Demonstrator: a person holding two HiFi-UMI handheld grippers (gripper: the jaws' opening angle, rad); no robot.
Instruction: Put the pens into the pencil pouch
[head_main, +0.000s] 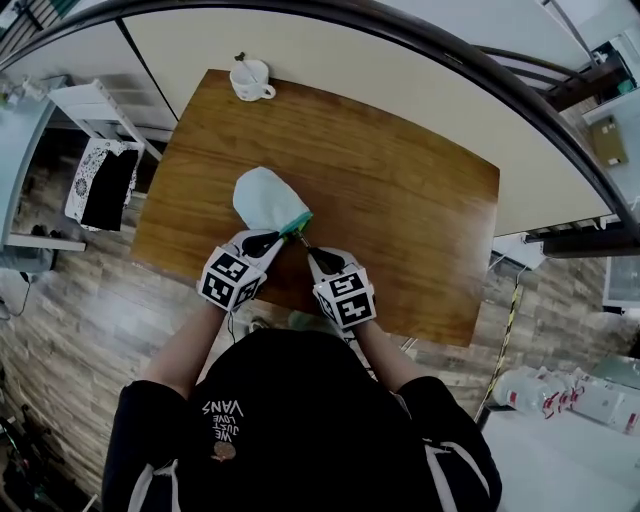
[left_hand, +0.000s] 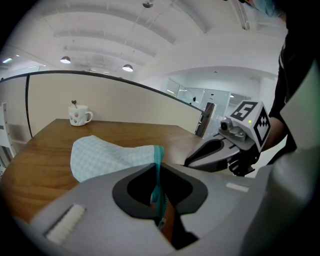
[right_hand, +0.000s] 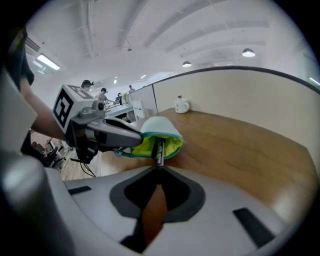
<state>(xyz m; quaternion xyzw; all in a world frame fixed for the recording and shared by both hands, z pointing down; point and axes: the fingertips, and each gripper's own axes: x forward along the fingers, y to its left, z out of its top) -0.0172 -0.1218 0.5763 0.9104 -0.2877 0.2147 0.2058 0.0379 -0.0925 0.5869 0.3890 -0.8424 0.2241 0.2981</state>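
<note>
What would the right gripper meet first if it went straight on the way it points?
Most likely the open mouth of the pouch: the pen in the right gripper points into it.

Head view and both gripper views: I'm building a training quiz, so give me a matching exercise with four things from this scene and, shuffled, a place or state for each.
Things:
1. pencil pouch
2. pen
3. mug
4. left claw

Places or states:
A. at the far edge of the table
B. shut on the teal zipper edge
C. held in the right claw, far end at the pouch's mouth
D. resting on the table, mouth open, yellow-green inside

Pairs: 1-D, 2-C, 3-A, 4-B.
</note>
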